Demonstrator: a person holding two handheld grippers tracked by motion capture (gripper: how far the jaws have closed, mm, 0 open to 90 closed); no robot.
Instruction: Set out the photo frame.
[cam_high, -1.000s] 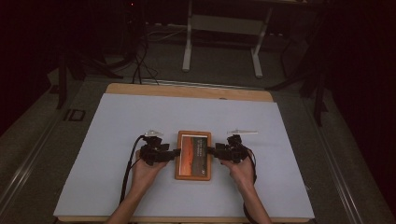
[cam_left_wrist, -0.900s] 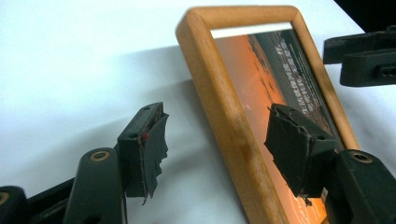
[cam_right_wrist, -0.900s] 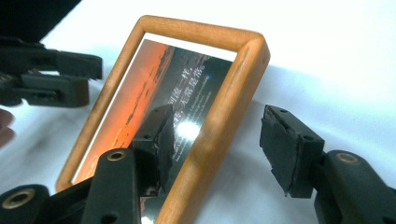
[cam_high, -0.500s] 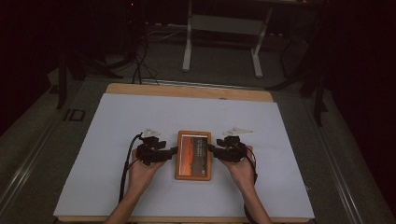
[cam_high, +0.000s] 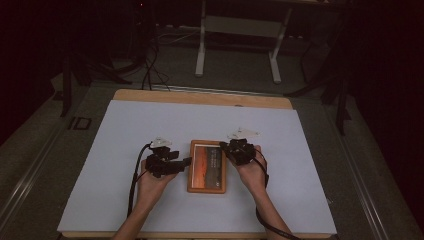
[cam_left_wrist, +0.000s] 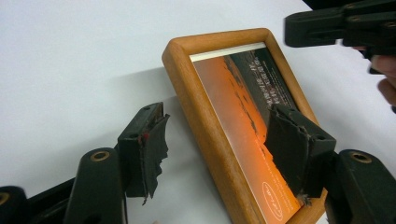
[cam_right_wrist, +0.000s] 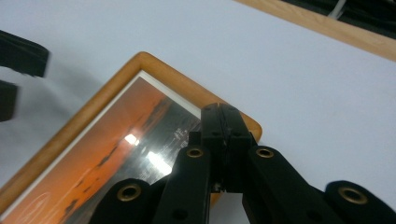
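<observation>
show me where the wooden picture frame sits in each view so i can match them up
High view: the wooden picture frame lies flat at the mat's centre, between the two hands.
Left gripper view: the frame runs up the middle, its long edge between the open jaws.
Right gripper view: it fills the lower left, behind the closed jaws.
Shared landmark: the orange sunset print.

picture frame (cam_high: 207, 166) on table (cam_high: 115, 150), left tongs (cam_high: 184, 162) and right tongs (cam_high: 225, 147) flanking it
</observation>
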